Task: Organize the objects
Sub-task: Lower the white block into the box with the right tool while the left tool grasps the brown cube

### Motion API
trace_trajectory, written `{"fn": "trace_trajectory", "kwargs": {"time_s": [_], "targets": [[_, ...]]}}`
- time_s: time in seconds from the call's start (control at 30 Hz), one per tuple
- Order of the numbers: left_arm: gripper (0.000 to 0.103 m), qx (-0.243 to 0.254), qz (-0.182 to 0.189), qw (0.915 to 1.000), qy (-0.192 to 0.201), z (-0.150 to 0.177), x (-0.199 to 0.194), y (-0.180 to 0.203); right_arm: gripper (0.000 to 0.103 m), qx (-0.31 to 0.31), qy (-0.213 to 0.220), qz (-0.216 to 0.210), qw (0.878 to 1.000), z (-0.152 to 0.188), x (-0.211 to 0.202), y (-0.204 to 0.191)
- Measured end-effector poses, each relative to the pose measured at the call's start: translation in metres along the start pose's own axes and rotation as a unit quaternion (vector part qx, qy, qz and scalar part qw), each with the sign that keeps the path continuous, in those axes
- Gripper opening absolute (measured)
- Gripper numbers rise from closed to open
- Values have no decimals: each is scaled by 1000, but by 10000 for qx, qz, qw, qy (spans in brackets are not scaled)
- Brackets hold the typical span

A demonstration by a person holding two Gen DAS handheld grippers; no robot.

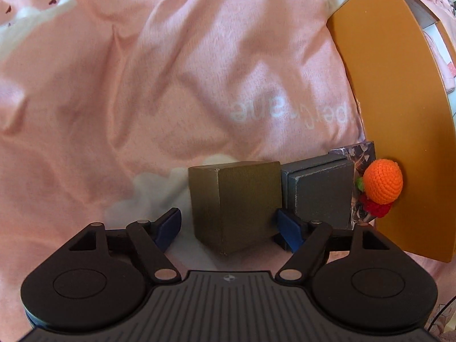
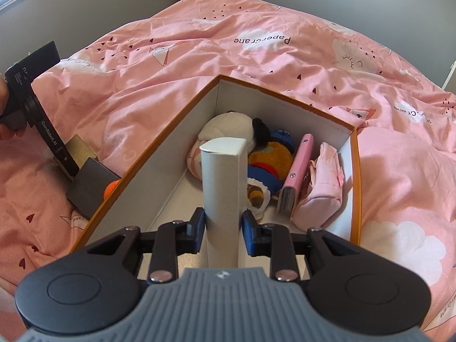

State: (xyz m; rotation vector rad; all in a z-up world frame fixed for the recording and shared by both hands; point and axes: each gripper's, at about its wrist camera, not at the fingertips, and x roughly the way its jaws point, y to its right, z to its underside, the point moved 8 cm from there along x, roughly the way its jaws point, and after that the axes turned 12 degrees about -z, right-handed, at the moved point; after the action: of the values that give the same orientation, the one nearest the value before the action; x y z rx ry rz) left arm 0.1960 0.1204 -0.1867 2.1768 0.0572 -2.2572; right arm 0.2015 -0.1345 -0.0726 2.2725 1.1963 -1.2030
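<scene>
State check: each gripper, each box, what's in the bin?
left gripper: open, fingers either side of olive box
right gripper: shut on white box, upright
orange bin: lidless, partly filled
grey box: on bedspread, outside bin
pink wallet: inside bin

The left gripper (image 1: 229,225) gapes wide, the right gripper (image 2: 223,232) pinched narrow (both angled downward).

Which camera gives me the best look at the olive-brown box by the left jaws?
The left wrist view. The olive-brown box fills the centre there, two faces and an edge visible, standing between the open jaws of the left gripper. The right wrist view shows only a small tan corner of it behind the left gripper.
</scene>
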Motion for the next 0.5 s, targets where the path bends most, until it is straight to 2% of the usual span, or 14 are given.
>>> {"fn": "trace_trajectory", "kwargs": {"time_s": [0.17,0.27,0.33,0.43,0.5], "targets": [[91,-49,42,10000,-40,-1,9,0,29,-158,-113,-100,9998,2,6,-2],[80,-100,174,9998,-29,0,7,0,29,-491,-239,-216,9983,-1,10,-7],[77,-127,112,9999,33,2,3,0,29,-765,-349,-286,9960,-3,13,-10],[73,-139,-50,9998,153,5,-2,1,29,-1325,-602,-377,9886,-5,20,-19],[69,-126,-142,9995,255,7,-8,0,29,-1848,-801,-408,9787,-3,25,-27]]}}
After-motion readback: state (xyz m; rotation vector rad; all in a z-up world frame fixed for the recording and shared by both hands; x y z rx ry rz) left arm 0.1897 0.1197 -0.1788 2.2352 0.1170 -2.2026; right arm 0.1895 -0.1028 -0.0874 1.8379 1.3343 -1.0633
